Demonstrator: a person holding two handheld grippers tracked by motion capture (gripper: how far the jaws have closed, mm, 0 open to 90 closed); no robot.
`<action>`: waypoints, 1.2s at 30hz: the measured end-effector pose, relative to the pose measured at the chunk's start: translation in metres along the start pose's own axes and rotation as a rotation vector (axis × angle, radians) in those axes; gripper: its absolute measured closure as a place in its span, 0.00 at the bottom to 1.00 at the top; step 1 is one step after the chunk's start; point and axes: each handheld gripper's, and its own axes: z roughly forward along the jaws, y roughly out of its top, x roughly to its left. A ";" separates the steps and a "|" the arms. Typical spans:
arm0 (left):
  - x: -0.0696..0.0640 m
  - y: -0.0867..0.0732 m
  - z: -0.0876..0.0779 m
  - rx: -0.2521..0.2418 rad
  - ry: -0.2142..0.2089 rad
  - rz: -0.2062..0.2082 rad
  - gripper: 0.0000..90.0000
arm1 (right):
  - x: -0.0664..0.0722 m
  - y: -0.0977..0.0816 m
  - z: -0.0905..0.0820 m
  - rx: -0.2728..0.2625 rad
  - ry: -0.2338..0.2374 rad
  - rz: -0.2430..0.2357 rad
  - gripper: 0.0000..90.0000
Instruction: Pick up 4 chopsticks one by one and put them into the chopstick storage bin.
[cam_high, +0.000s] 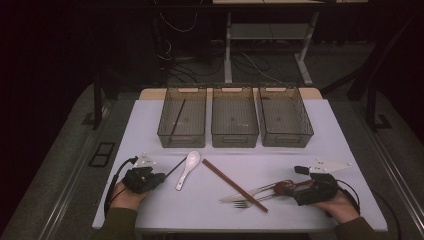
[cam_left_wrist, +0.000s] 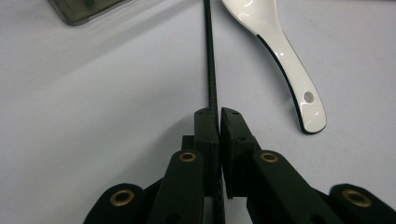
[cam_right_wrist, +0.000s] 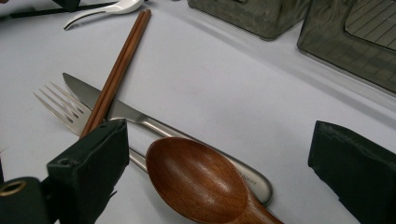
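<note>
Black chopstick (cam_left_wrist: 211, 60), pinched at its very end by the left tool (cam_left_wrist: 219, 112), risked swinging or slipping; the right tool (cam_right_wrist: 219, 154) stood spread.

From my remote seat, the black chopstick (cam_left_wrist: 211, 60) runs off the top edge of the left gripper view, so I can't see its far tip there, and its near end disappears between the closed jaws of the left gripper (cam_left_wrist: 219, 114). Just right of that chopstick, the white spoon (cam_left_wrist: 280, 51) loses the front of its bowl to the same top edge. In the right gripper view, the wooden spoon (cam_right_wrist: 198, 179) is cut off at the bottom edge, handle unseen, and it covers part of the knife (cam_right_wrist: 140, 119) handle. The fork (cam_right_wrist: 60, 105) shaft vanishes behind the right gripper (cam_right_wrist: 219, 168). In the high view, the thin dark item in the left bin (cam_high: 182, 117) is too small to identify.
</note>
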 end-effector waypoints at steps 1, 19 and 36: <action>0.000 0.000 0.000 0.002 0.002 0.003 0.94 | 0.000 0.000 0.000 -0.001 0.000 -0.001 0.06; 0.002 0.002 -0.009 -0.044 0.017 -0.028 0.95 | 0.000 0.000 0.000 0.001 0.000 0.000 0.06; -0.005 0.011 -0.017 -0.104 -0.031 -0.042 0.95 | -0.001 0.000 0.000 0.000 0.001 0.000 0.06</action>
